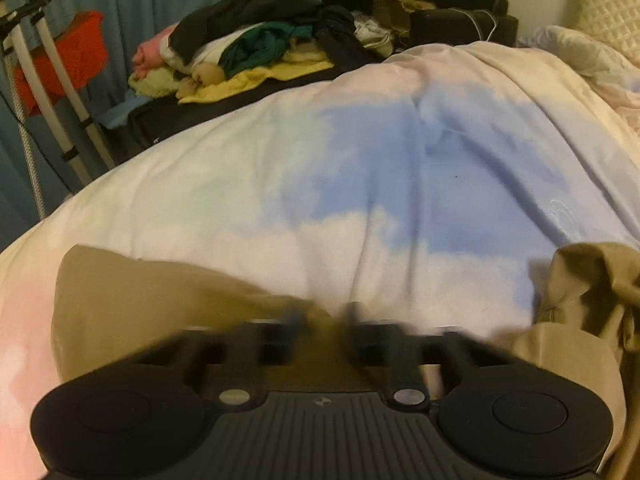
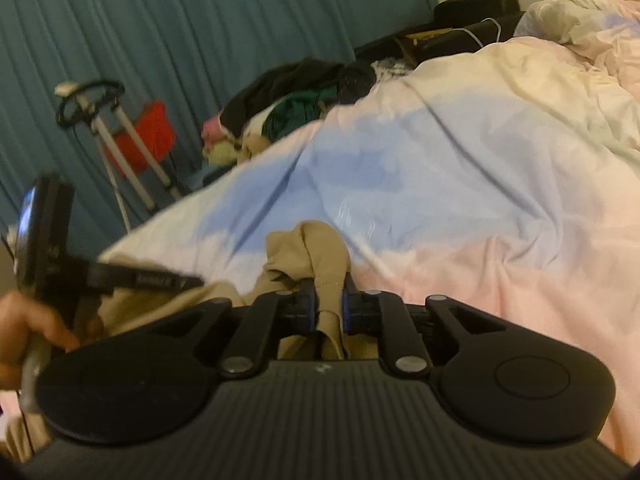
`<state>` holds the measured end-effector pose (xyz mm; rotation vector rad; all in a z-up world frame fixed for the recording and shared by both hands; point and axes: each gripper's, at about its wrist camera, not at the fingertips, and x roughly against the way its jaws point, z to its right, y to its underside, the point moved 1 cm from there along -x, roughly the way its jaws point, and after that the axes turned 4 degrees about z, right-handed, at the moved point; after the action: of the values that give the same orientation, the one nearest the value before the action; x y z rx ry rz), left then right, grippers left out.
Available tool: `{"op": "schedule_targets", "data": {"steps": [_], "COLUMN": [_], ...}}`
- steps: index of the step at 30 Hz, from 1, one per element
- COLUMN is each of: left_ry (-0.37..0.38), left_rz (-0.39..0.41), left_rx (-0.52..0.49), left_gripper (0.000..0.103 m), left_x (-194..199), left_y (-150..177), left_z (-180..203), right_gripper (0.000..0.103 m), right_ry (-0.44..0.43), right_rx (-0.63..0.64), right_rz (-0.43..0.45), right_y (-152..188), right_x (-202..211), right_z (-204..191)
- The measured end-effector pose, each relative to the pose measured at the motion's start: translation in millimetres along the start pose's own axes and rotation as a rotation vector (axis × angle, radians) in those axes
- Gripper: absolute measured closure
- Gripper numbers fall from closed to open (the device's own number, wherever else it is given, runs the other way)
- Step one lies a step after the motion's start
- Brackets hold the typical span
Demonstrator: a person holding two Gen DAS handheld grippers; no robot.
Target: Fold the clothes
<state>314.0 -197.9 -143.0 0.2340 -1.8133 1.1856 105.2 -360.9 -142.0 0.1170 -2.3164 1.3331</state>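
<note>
A tan garment [image 1: 160, 300] lies on the pastel duvet [image 1: 360, 160] of the bed. My left gripper [image 1: 326, 320] is blurred, its jaws close together over the garment's edge; whether cloth is pinched I cannot tell. A bunched part of the garment [image 1: 592, 292] rises at the right. In the right wrist view my right gripper [image 2: 328, 304] is shut on a fold of the tan garment [image 2: 308, 256], which bunches up above the fingers. The left gripper [image 2: 120, 276] and the hand holding it show at the left edge.
A pile of mixed clothes [image 1: 248, 48] lies on a dark surface beyond the bed. A red basket [image 1: 76, 52] and a metal stand [image 1: 48, 92] are at the left before a teal curtain [image 2: 200, 40]. Pillows [image 1: 608, 8] are at far right.
</note>
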Motion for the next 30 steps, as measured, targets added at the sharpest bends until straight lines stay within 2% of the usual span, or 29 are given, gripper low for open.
{"op": "schedule_targets", "data": {"steps": [2,4,7,12,18,21,23,25,28,30], "left_ry": [-0.009,-0.039,-0.085,-0.135,-0.098,-0.048,-0.075,-0.114,-0.151,-0.142], "left_rz": [-0.007,0.032,0.143,0.358,0.616,0.658,0.616,0.541,0.303,0.151], "left_rx": [0.031,0.069,0.177,0.390,0.598,0.660,0.645,0.621,0.603,0.601], "left_gripper": [0.097,0.098,0.098,0.098,0.098,0.098,0.098,0.098,0.097,0.097], "left_x": [16.4,44.6,97.8,208.2,341.8,374.0,373.0,364.5,328.4,307.7], "left_y": [-3.2,-6.2,-6.9,7.4,61.8,104.8,136.8,169.0,209.7,227.2], "left_z": [-11.1,-24.8,-53.8,-108.2,-147.9,-151.4,-142.7,-132.6,-122.7,-121.4], "right_gripper": [0.089,0.089,0.089,0.089,0.090,0.089,0.089,0.088,0.087,0.086], "right_ry": [0.000,-0.002,-0.011,-0.061,-0.119,-0.146,-0.151,-0.112,-0.054,-0.028], "right_rx": [-0.022,-0.044,-0.067,-0.090,-0.089,-0.050,0.006,0.070,0.117,0.112], "right_rz": [0.020,0.038,0.092,0.214,0.407,0.435,0.393,0.277,0.065,-0.050], "right_y": [-3.6,-7.6,-16.0,-42.2,-88.9,-97.0,-93.0,-76.5,-45.6,-23.0], "right_x": [0.5,3.5,15.0,45.8,96.1,121.3,133.5,143.4,151.6,153.9], "right_z": [4.1,8.6,11.9,11.6,9.1,12.4,12.4,12.1,17.1,24.6]}}
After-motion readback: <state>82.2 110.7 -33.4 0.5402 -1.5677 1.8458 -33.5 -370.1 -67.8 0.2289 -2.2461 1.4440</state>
